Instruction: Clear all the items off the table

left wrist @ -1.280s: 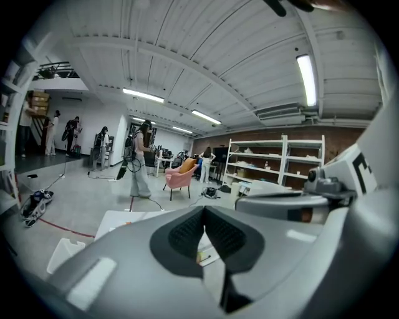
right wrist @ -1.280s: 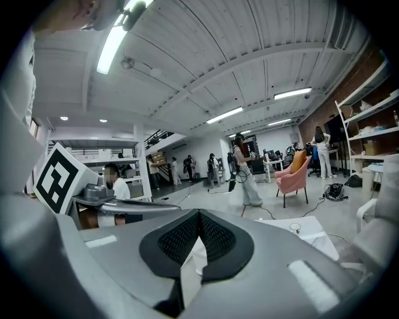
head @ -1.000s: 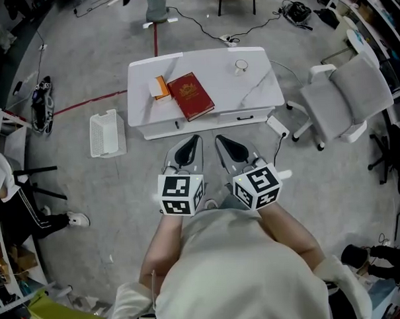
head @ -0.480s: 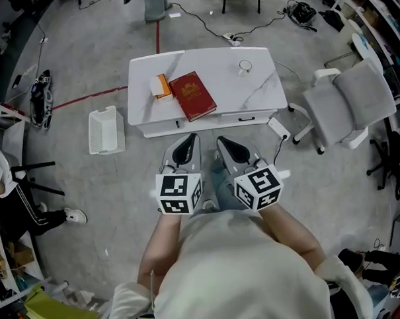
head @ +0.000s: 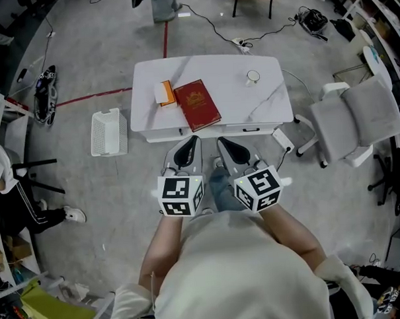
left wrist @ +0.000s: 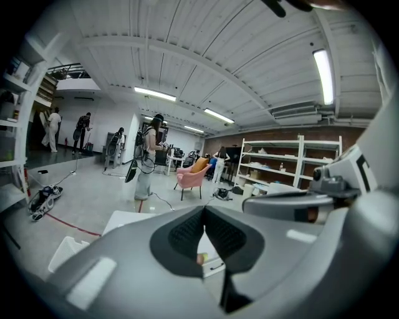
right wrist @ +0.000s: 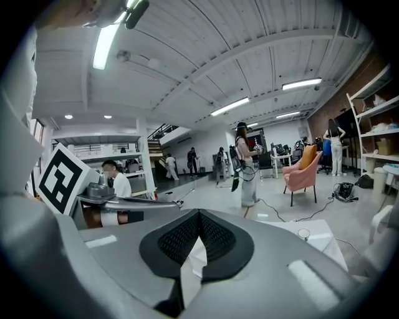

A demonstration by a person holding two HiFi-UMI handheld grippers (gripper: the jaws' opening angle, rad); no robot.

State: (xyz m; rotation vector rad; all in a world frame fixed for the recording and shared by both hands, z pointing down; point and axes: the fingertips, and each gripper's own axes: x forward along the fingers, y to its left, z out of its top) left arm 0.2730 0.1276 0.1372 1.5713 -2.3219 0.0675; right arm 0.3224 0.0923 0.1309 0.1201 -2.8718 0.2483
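Note:
A low white table [head: 270, 99] stands ahead of me. On it lie a red book [head: 197, 105], a small orange and white box [head: 164, 93] just left of the book, and a small round cup [head: 252, 76] near the far right. My left gripper [head: 194, 140] and right gripper [head: 221, 141] are held side by side just short of the table's near edge, both shut with nothing between the jaws. In the left gripper view the left gripper [left wrist: 204, 209] has its pads pressed together. The right gripper [right wrist: 199, 213] shows the same, with the cup [right wrist: 303, 233] beyond it.
A white slatted basket [head: 109, 132] lies on the floor left of the table. A white office chair [head: 354, 119] stands to the right, and a power strip [head: 282, 139] with cables lies by the table's right corner. A seated person [head: 16, 196] is at far left.
The table and its items have drifted lower and closer in the head view as I step toward it. Both grippers stay shut and keep their pose.

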